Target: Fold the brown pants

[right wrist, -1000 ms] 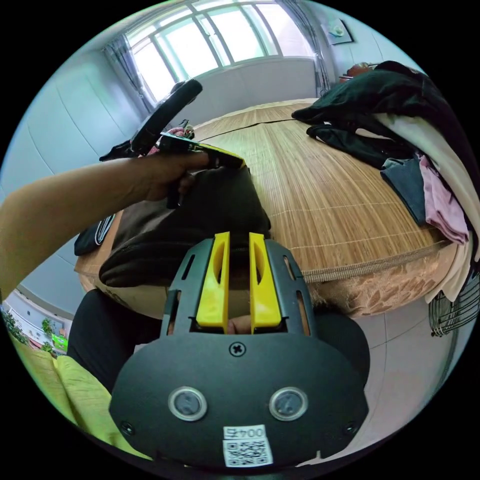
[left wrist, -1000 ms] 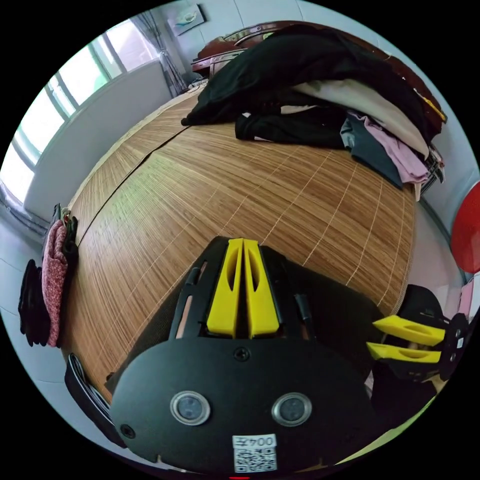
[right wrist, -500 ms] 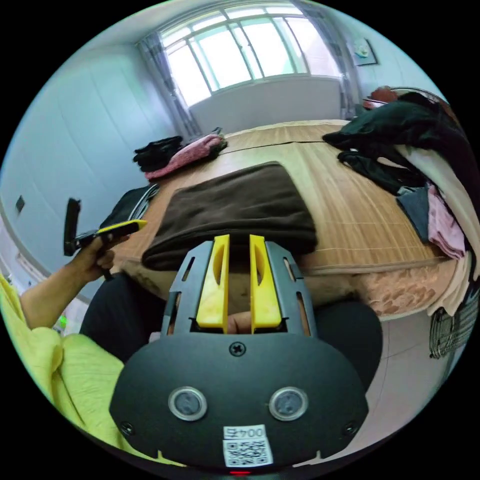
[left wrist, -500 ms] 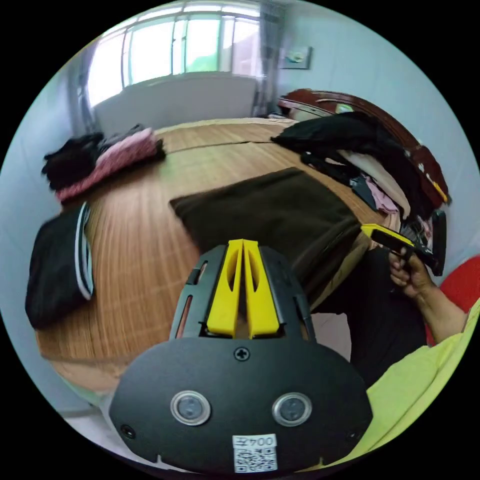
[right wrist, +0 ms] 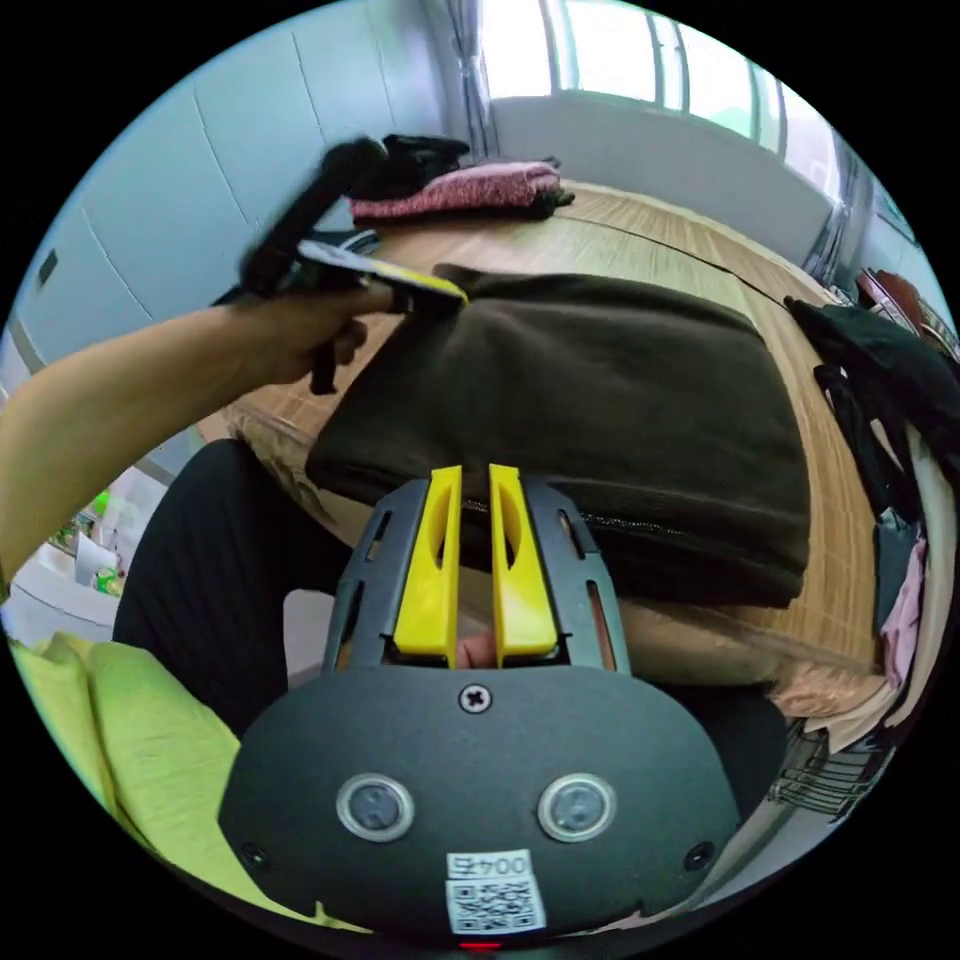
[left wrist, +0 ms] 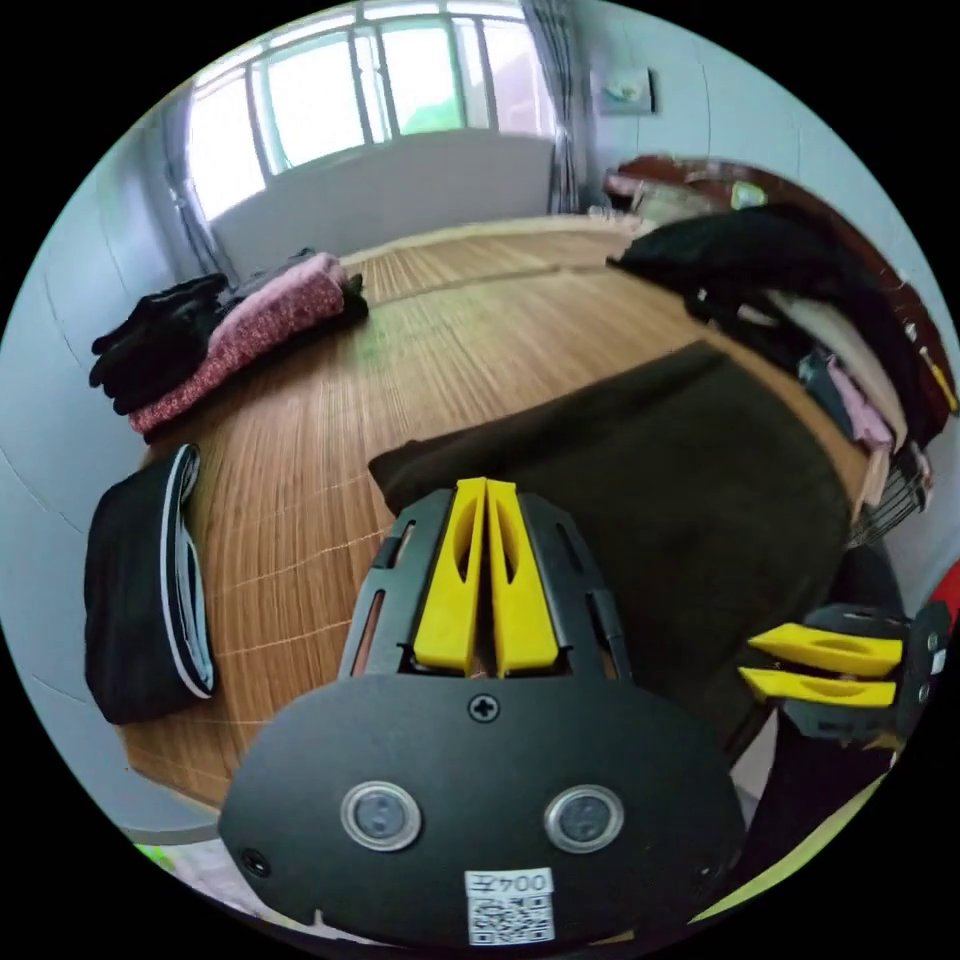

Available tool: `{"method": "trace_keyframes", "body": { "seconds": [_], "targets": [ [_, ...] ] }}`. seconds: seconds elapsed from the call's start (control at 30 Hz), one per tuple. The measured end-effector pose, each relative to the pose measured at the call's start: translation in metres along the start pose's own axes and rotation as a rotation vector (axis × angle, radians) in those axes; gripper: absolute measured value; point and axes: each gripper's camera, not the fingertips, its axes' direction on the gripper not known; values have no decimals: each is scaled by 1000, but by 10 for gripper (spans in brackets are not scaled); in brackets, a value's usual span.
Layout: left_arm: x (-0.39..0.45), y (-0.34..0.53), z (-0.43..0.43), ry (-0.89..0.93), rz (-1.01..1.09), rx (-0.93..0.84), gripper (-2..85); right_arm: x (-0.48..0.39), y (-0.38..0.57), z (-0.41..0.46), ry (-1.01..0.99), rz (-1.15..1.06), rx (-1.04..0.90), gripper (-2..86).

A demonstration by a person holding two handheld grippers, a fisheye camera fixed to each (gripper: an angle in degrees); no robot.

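Note:
The brown pants [left wrist: 690, 480] lie folded into a thick rectangle on the bamboo mat [left wrist: 330, 420], near its front edge. In the left gripper view my left gripper [left wrist: 485, 488] is shut, with nothing visible between its jaws, its tips over the pants' near corner. My right gripper [left wrist: 765, 662] shows at the lower right, off the mat's edge. In the right gripper view my right gripper [right wrist: 475, 478] stands slightly open and empty just before the pants' [right wrist: 600, 400] thick folded edge. A hand holds the left gripper [right wrist: 450, 293] at the pants' far left corner.
A folded black garment with white stripes [left wrist: 140, 590] lies at the mat's left edge, with a pink and black stack [left wrist: 230, 320] behind it. A loose pile of dark, white and pink clothes [left wrist: 800, 290] covers the right side. The person's dark trousers and yellow-green top [right wrist: 130, 720] sit below.
Both views have swung round. The left gripper has come back from off the mat's edge to the pants' corner. The right gripper's jaws have narrowed a little.

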Motion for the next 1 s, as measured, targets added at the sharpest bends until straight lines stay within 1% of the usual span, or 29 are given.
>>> {"method": "trace_keyframes", "body": {
  "seconds": [0.03,0.1,0.17,0.23,0.27,0.3,0.33,0.37,0.4,0.43,0.47,0.53,0.57,0.67,0.73,0.93,1.0],
  "targets": [
    [0,6,12,1,1,11,1,5,10,-1,-31,25,39,59],
    [-2,12,14,-9,-5,40,1,9,5,-1,-62,37,12,58],
    [-6,13,12,1,-22,38,1,3,-6,-2,-56,-21,-25,56],
    [-33,17,1,141,-87,39,2,1,-10,-16,-38,-44,-18,51],
    [-41,20,-4,185,-109,46,2,4,-7,-33,-10,-18,40,48],
    [-57,30,-18,240,-158,89,3,7,-3,-42,8,1,82,46],
    [-70,46,-33,255,-208,135,4,18,7,-56,50,56,158,42],
    [-76,55,-39,251,-232,142,5,33,17,-53,66,103,154,39],
    [-85,75,-46,250,-271,140,8,42,19,-41,53,121,87,38],
    [-93,97,-48,274,-321,124,12,60,27,-18,-22,170,-26,35],
    [-97,108,-48,298,-356,115,15,78,40,-29,-119,243,61,34],
    [-99,149,-43,417,-449,72,36,99,60,-48,-191,374,135,36],
    [-97,157,-41,433,-465,57,43,109,78,-60,-222,425,199,39],
    [-84,189,-31,466,-507,34,78,124,122,-75,-299,492,246,60],
    [-81,203,-20,469,-558,43,93,121,143,-80,-286,468,259,78],
    [-99,214,-2,607,-671,77,129,72,175,-83,-107,200,271,133],
    [-103,221,-4,606,-684,122,147,67,179,-76,-83,169,247,141]
  ]
}}
